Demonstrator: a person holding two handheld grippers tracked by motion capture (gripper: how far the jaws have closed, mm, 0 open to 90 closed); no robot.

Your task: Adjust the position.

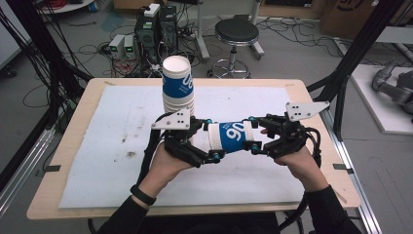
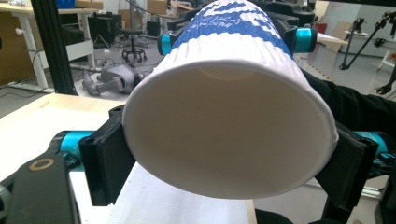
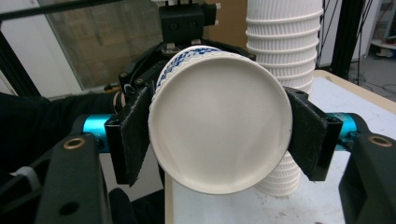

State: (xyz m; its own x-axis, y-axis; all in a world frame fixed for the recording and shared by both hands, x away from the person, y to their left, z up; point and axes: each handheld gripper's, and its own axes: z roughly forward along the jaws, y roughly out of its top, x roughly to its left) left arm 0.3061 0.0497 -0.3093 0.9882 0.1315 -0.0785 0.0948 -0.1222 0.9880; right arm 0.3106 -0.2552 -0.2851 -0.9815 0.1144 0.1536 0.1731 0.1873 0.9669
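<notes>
A white paper cup with a blue band (image 1: pixel 231 136) lies on its side in the air above the white mat (image 1: pixel 112 146), held at both ends. My left gripper (image 1: pixel 212 139) is shut on its wide end; in the left gripper view the pads (image 2: pixel 105 158) press the cup (image 2: pixel 229 121) into an oval. My right gripper (image 1: pixel 253 133) is shut on the narrow end, and its pads (image 3: pixel 135 135) clamp the cup's flat round bottom (image 3: pixel 219 130). A tall stack of upside-down matching cups (image 1: pixel 178 87) stands on the mat just behind the left gripper, also the stack (image 3: pixel 285 42) in the right gripper view.
The mat covers most of a wooden table (image 1: pixel 73 146). Black frame posts (image 1: pixel 358 48) rise at the right and left. On the floor beyond are a round stool (image 1: pixel 236 31), computer boxes (image 1: pixel 156 29) and tangled cables.
</notes>
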